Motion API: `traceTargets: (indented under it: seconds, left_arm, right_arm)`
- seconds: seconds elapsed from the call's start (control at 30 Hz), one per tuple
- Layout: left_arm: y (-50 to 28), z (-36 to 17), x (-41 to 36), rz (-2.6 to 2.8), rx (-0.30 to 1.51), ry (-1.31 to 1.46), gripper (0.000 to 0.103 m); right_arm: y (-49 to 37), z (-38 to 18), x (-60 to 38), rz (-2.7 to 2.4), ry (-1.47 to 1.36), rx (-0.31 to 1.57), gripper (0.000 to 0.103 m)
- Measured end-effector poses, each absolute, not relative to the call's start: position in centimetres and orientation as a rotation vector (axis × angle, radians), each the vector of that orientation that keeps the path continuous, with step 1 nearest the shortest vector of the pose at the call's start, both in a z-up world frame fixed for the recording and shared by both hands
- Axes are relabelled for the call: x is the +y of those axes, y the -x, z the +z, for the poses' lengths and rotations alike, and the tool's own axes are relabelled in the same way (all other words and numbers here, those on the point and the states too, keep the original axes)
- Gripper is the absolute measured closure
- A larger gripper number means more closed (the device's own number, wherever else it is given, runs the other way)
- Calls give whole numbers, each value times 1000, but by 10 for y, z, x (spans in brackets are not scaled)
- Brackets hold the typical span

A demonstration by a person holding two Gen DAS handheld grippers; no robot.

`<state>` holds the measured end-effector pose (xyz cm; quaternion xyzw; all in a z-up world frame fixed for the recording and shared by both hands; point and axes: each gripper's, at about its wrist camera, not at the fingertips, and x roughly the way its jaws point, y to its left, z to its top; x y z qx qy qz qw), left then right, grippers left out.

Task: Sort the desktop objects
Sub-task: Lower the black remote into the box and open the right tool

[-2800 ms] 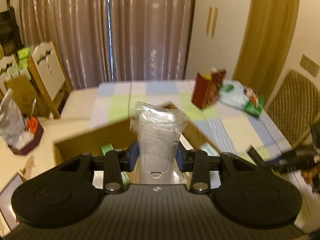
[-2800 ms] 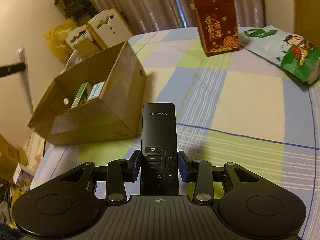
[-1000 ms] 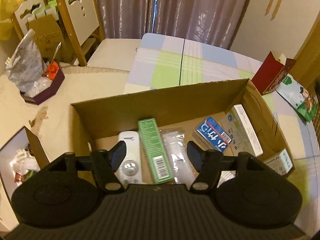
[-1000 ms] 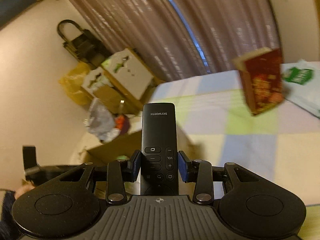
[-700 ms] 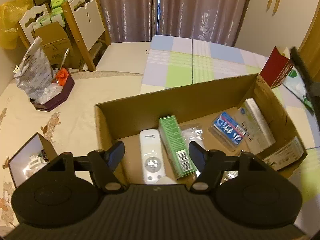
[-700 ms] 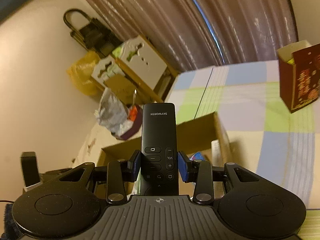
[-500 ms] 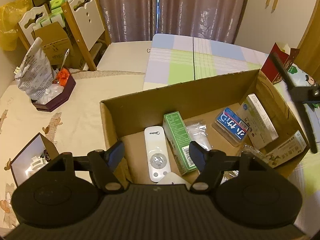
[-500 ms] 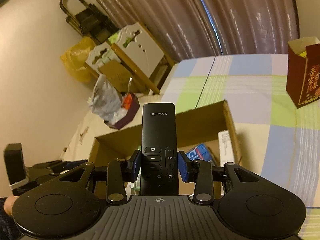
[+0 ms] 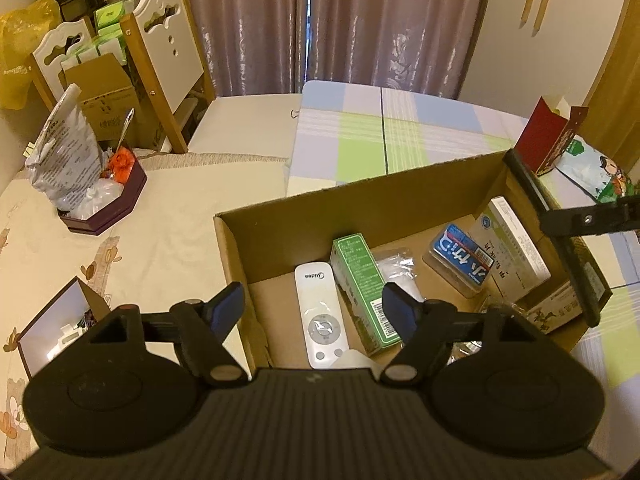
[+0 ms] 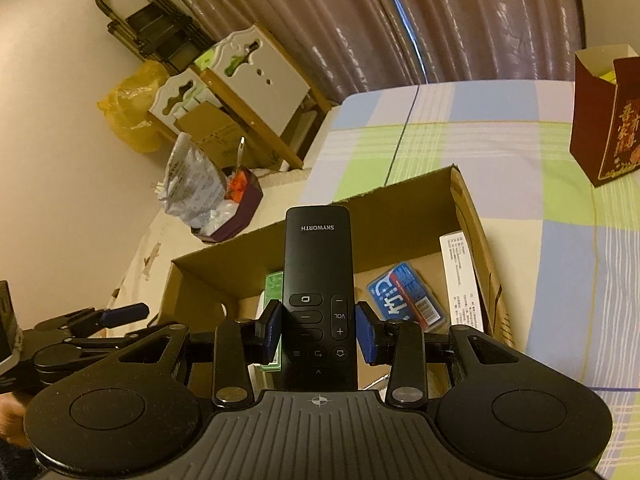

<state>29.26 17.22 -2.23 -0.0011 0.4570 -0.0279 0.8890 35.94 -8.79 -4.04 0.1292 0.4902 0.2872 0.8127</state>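
An open cardboard box (image 9: pixel 360 204) holds a white remote (image 9: pixel 320 312), a green carton (image 9: pixel 356 272), a plastic-wrapped item (image 9: pixel 396 268), a blue pack (image 9: pixel 460 260) and a white carton (image 9: pixel 512 240). My left gripper (image 9: pixel 312 302) hangs over the box's near left part. Its jaws are opening and nothing is between them. My right gripper (image 10: pixel 320 332) is shut on a black remote (image 10: pixel 317 256), held above the box (image 10: pixel 400 216). From the left wrist, that black remote (image 9: pixel 532 192) slants over the box's right wall.
A red carton (image 10: pixel 608 120) and a green-and-white snack bag (image 9: pixel 596 172) lie on the checked cloth beyond the box. A purple tray with a crumpled bag (image 9: pixel 100 200) sits far left, with chairs (image 9: pixel 168 60) behind it. A small open photo box (image 9: pixel 56 328) is near left.
The left gripper let go of the wrapped item, which now lies in the box; its jaws have widened and it has drawn back. The right gripper brought the black remote over the box.
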Motion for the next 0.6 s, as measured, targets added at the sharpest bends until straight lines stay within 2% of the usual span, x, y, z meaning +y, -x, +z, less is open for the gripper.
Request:
traceTargets:
  seconds: [0.6]
  left_arm:
    - [-305,-18,183,-95,928,6,28]
  right_arm:
    - [-377,-73,-54,567,-139,1143,65]
